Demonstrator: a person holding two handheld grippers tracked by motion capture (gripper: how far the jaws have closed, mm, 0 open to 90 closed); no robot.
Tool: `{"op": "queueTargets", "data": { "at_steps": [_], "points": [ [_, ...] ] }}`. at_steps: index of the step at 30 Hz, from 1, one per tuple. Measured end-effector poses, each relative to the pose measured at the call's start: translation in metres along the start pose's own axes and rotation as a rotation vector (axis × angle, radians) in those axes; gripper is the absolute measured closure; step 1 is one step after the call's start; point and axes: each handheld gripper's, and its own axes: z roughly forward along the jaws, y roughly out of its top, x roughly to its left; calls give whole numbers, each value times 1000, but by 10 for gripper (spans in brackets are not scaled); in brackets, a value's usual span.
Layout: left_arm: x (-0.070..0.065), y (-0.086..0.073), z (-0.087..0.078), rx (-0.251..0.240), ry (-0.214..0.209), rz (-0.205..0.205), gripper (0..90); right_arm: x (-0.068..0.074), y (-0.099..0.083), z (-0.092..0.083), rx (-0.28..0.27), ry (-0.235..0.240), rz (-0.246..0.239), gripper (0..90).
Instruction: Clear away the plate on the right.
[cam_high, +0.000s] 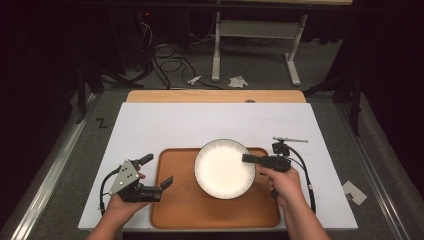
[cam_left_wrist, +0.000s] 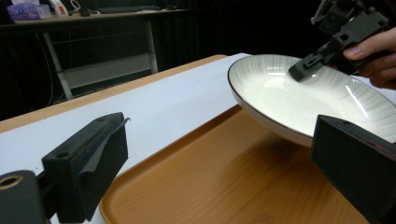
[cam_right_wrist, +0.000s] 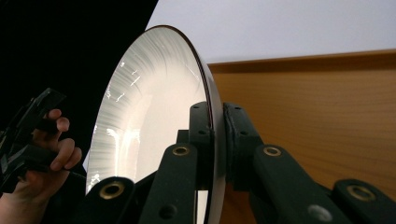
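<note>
- Clamping my right gripper (cam_high: 248, 159) jaws on the plate (cam_high: 222, 170) rim at its 3 o'clock, over the wooden tray (cam_high: 200, 207).
- My left gripper (cam_high: 159, 175) jaws stand apart at the tray's 9 o'clock.

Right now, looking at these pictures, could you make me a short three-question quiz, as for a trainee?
1. True or false: the right gripper is clamped on the rim of the round white ribbed plate.
2. The plate is above which thing? A) the brown wooden tray B) the white sheet alone C) the grey floor.
3. Fill in: the left gripper has its jaws ____, with nothing between them.

Key:
1. True. The right gripper view shows a jaw on each face of the rim.
2. A. In the left gripper view the plate's near edge appears lifted off the tray.
3. Open. They stand by the tray's left edge.
</note>
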Motion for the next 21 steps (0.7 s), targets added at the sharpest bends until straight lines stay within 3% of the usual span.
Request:
{"op": "queueTargets", "data": {
  "at_steps": [11,21],
  "points": [
    [-1,1,-2,-5,-5,5,51,-3,-9,20,51,-56,-16,841],
    [-1,1,-2,-6,-6,6,54,0,-14,25,86,-79,-42,838]
  ]
}}
